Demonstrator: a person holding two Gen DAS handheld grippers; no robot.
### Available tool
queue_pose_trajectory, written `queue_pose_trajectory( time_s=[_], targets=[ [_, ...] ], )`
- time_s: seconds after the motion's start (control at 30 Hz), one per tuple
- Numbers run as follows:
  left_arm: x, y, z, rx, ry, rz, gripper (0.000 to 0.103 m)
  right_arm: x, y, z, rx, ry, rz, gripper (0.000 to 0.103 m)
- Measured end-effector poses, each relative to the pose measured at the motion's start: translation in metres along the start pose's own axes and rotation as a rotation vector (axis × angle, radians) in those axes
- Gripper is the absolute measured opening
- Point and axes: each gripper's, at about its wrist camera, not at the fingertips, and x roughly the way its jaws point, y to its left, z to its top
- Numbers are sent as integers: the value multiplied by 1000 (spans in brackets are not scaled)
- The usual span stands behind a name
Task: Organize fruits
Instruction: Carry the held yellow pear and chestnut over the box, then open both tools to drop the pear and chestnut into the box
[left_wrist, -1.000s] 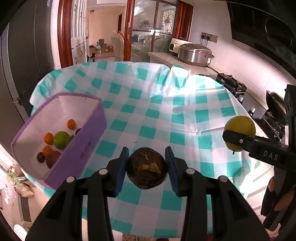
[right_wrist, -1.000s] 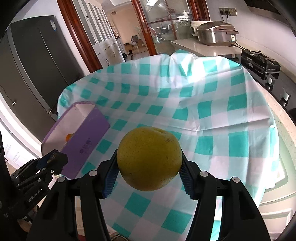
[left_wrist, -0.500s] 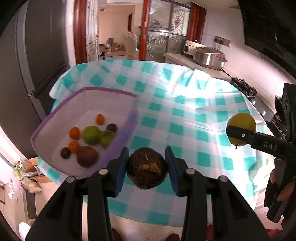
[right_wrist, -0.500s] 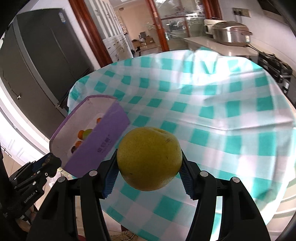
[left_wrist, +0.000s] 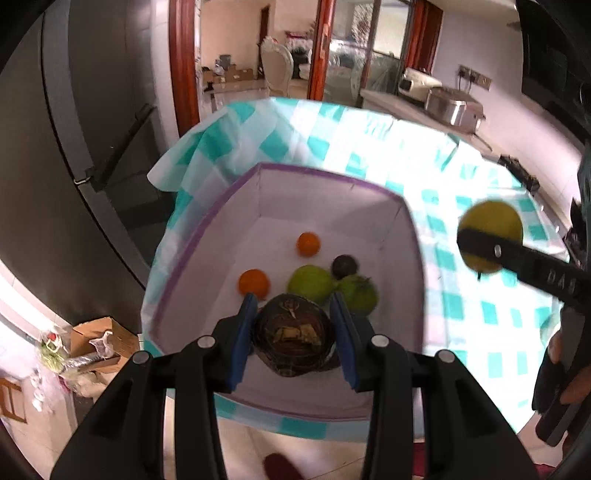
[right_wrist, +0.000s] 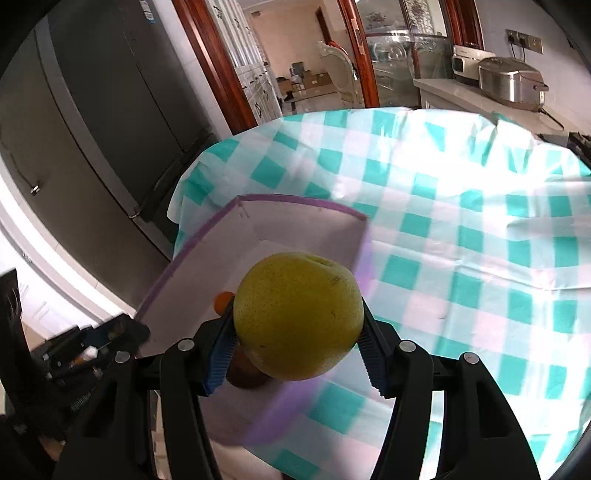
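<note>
A purple-rimmed, white-lined rectangular box (left_wrist: 402, 206) on the teal-and-white checked tablecloth (left_wrist: 480, 317) holds two small orange citrus fruits (left_wrist: 308, 243), a dark round fruit (left_wrist: 344, 265) and two green fruits (left_wrist: 310, 283) clustered on its floor. Above the box's near end, the left gripper (left_wrist: 293, 334) is clamped on a dark brown, mottled round fruit (left_wrist: 291, 338). The right gripper (right_wrist: 297, 341) is closed around a large yellow-green speckled pear (right_wrist: 298, 320), held over the box's near right corner.
</note>
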Motion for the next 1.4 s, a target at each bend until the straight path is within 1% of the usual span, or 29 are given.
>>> queue_pose_trajectory(
  time_s=[0.07,0.2,0.3,0.43,0.57,0.67,0.73,0.8,0.9,1.0,1.1,1.17,1.2,1.23,1.27,1.3,1.33,1.37,1.4],
  targets=[
    [10,11,0,12,27,-15,41,13,15,3,1,13,-18,59],
    [35,29,-2,-24,84,-58,41,37,37,10,-36,70,-55,59],
    [54,29,-3,-37,114,-70,41,57,45,17,-58,109,-85,59],
    [75,26,-1,-27,152,-66,41,83,46,24,-77,151,-95,59],
    [96,21,4,33,210,-37,41,126,43,35,-87,233,-114,59],
    [113,24,10,30,244,-5,41,155,41,43,-106,295,-131,59],
    [126,24,14,22,268,9,41,173,44,48,-156,336,-151,59],
    [137,22,17,41,292,36,41,189,43,52,-187,376,-164,59],
    [150,20,19,53,329,53,41,212,37,55,-197,445,-180,59],
    [163,19,19,70,372,72,42,228,34,51,-212,494,-197,59],
    [170,18,20,65,405,67,42,237,28,46,-196,533,-202,59],
    [172,18,20,71,418,69,43,238,25,46,-177,537,-197,59],
    [174,17,21,75,423,67,47,237,24,47,-167,533,-195,59],
    [174,16,21,78,427,63,54,237,23,47,-164,533,-197,59],
    [176,15,21,77,429,61,58,237,22,46,-160,541,-203,60],
    [175,15,21,73,437,54,65,237,21,45,-159,543,-205,61],
    [175,16,21,72,437,51,72,233,21,45,-158,527,-205,66],
    [175,16,22,68,438,46,75,228,22,46,-154,504,-202,76],
    [172,18,23,61,424,41,81,222,22,48,-151,474,-199,77]
  ],
)
